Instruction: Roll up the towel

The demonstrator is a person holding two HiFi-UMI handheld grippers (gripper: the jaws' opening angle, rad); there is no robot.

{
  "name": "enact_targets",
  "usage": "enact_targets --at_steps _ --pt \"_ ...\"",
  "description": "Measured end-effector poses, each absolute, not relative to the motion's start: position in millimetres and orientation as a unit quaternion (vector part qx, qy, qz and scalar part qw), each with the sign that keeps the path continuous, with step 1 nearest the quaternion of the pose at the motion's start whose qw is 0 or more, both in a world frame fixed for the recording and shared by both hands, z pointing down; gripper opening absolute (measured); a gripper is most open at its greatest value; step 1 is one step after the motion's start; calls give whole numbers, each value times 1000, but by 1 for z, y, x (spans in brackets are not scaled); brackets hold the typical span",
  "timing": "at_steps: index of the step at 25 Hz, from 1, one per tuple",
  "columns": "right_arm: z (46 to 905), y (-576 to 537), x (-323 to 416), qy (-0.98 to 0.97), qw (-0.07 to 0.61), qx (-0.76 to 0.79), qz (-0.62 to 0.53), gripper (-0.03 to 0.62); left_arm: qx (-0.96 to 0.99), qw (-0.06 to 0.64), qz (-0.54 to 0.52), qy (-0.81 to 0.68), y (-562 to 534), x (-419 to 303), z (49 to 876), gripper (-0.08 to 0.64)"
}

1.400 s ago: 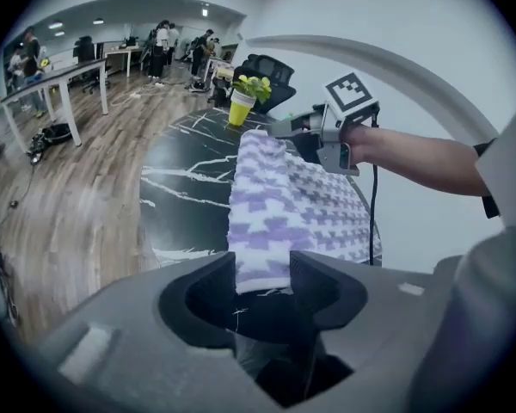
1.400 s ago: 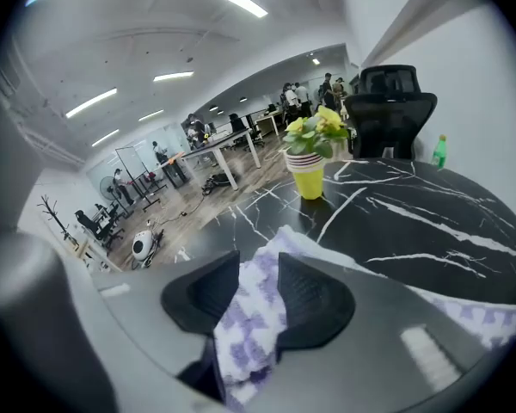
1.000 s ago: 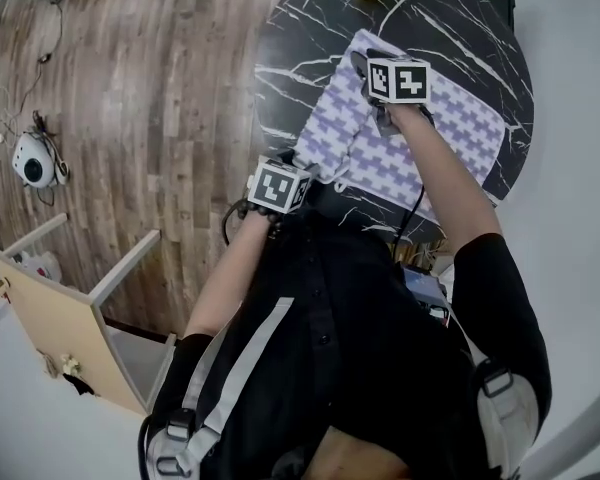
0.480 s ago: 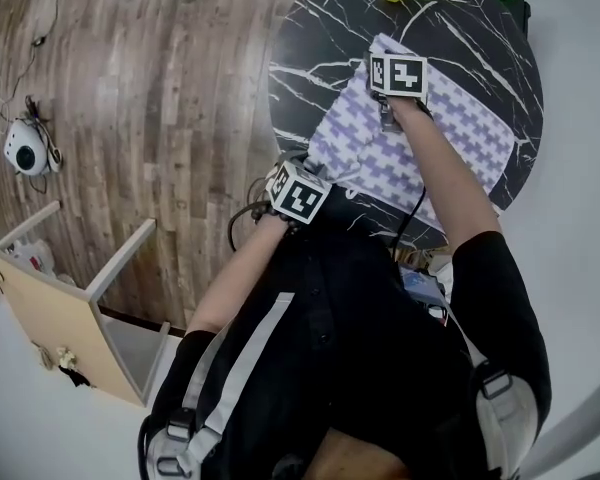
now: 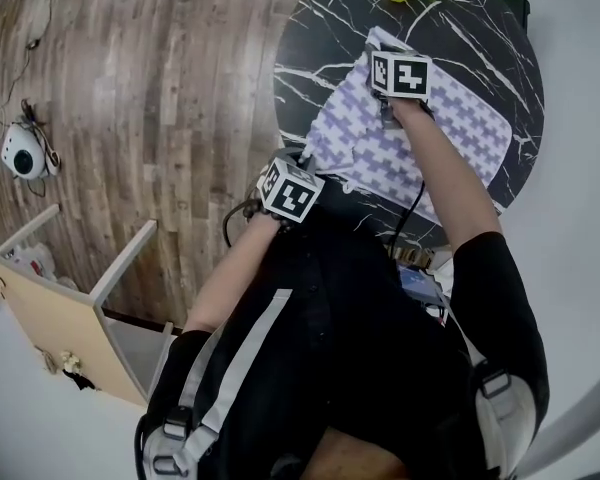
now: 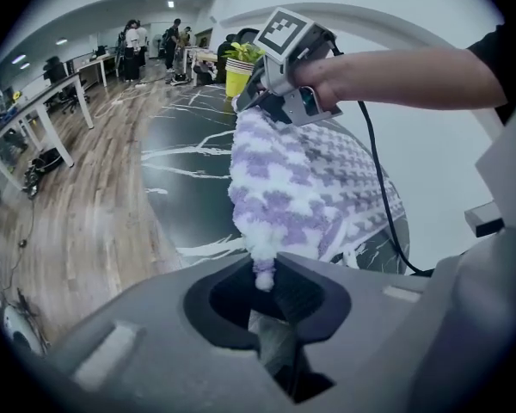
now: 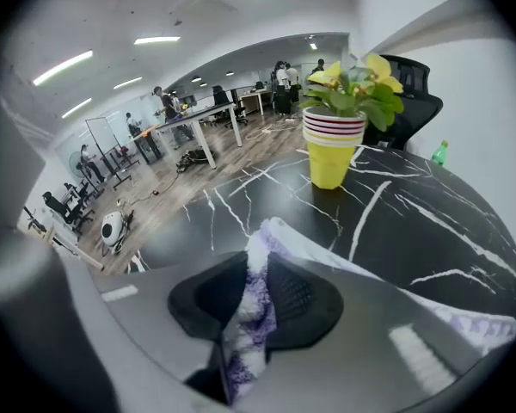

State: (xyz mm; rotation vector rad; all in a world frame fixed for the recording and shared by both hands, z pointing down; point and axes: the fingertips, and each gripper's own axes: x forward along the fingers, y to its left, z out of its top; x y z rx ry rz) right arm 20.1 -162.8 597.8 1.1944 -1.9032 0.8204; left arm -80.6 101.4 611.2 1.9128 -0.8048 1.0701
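The wooden floor (image 5: 130, 88) takes up most of what I get from the head camera, and it runs off to the left of both sets of jaws. Next comes the round black bench (image 5: 310, 38) with white veins; it lies under and beyond the jaws.

The purple-and-white towel (image 5: 380, 153) is spread on the bench, and one edge of it is strung between my two grippers. The rest lies flat on the bench, to the right of the jaws in the head view.

The left gripper (image 6: 265, 284) has just been closing. Its jaws now pinch a bunched corner of the towel, with a small tuft poking down between the pads. From that pinch the cloth rises in a thick fold straight ahead of the jaws, up to the other gripper.

The right gripper (image 7: 260, 292) has also just been closing, and its jaws clamp the far corner. There a strip of towel is squeezed upright between the pads and runs back into the throat. The free edge curls out just ahead of the jaw tips and trails off to their right.

A yellow cup (image 7: 334, 149) with a leafy plant stands on the bench well ahead of the right jaws, apart from the towel. A small green bottle (image 7: 440, 152) sits further off — ahead and to the right of those jaws, by the bench's rim.
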Motion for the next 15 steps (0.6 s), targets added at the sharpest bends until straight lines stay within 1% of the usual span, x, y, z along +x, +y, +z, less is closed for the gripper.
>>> enact_targets --at_steps 5,7,13,15 --pt "584 -176 -34 -769 338 432 327 77 727 401 412 -375 85 -137 607 46" --pt "583 -179 -45 -773 334 427 329 78 723 401 413 -382 81 -151 605 46" --pt "577 -180 -33 -781 300 416 357 79 740 364 427 -372 78 -140 589 49" --pt "572 -179 -24 -785 284 413 365 80 748 366 419 -363 80 -127 583 55"
